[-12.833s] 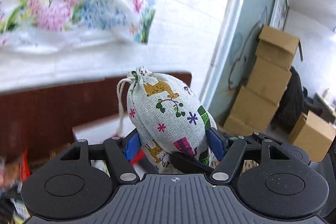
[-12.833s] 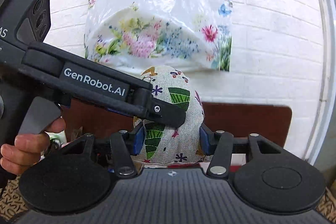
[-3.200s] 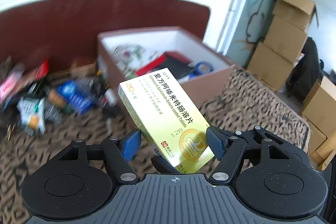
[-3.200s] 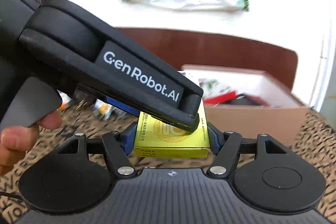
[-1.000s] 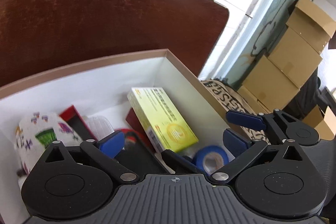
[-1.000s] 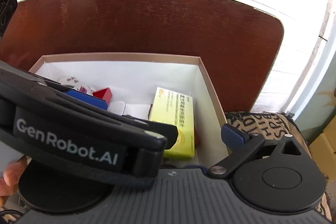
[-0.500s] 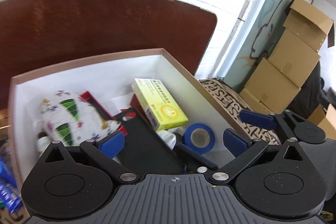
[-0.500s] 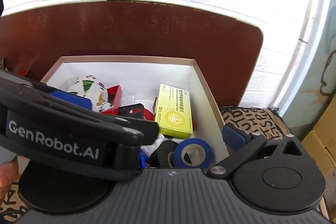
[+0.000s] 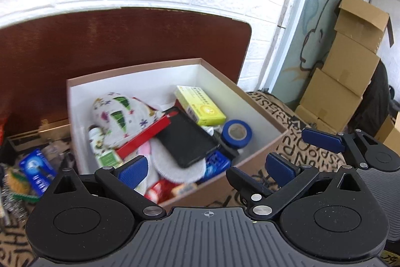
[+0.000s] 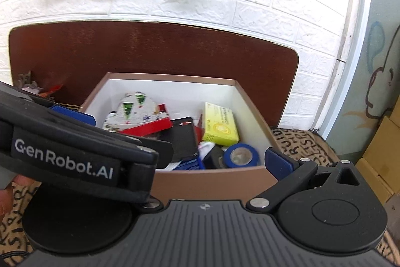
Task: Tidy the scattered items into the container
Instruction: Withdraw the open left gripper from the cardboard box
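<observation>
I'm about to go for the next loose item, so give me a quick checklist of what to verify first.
1. Left gripper open, nothing held: ok.
2. Right gripper open: cannot tell, its left finger is hidden behind the other device.
3. Yellow medicine box released inside the container: ok.
4. Printed pouch inside the container: ok.
5. Items left outside: not ok, a blue packet lies with other clutter left of the container.
6. Room left in the container: cannot tell.
</observation>
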The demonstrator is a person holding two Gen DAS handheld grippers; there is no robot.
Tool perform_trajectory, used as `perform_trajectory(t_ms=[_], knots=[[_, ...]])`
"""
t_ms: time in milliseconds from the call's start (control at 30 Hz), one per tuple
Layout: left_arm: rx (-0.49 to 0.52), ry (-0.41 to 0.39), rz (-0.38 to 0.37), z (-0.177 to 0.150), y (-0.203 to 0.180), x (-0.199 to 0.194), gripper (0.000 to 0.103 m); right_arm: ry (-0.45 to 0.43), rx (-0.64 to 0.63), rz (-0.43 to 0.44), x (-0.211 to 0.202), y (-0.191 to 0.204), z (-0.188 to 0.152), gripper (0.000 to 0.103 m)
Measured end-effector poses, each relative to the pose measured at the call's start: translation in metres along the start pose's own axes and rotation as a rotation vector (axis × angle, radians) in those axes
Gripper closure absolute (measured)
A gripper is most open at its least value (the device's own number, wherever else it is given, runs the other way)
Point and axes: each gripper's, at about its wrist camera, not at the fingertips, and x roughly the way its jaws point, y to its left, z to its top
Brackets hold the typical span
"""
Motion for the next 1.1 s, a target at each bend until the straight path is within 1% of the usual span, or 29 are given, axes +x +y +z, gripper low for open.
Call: perform_trajectory(t_ms=[133, 300, 400, 533, 800, 967, 1100], knots=[[0.013, -0.012, 0.035, -0.019, 0.004, -0.028, 0.000, -0.017, 0.018, 0.028, -0.018, 0.018, -0.012, 0.000], [-0.023, -0.015, 0.073, -0.047, 0.020, -0.059, 0.000, -0.018, 0.031, 0.069, -0.037, 0.047, -0.026, 0.000], [-0.025, -0.013, 0.117, -0.063, 0.030, -0.076, 0.000, -0.007, 0.033, 0.084, -0.044, 0.067, -0.035, 0.000], [-0.033, -0.009, 0.181, -0.082, 0.044, -0.096, 0.000, 0.020, 0.041, 0.129, -0.050, 0.094, -0.045, 0.000], [-0.072, 0.008, 0.240, -0.108, 0.070, -0.122, 0.000, 0.053, 0.036, 0.173, -0.060, 0.140, -0.057, 0.000], [-0.117, 0.017, 0.253, -0.121, 0.088, -0.135, 0.000, 0.071, 0.035, 0.197, -0.063, 0.161, -0.059, 0.000], [-0.133, 0.024, 0.273, -0.129, 0.100, -0.142, 0.000, 0.092, 0.020, 0.206, -0.062, 0.177, -0.062, 0.000]])
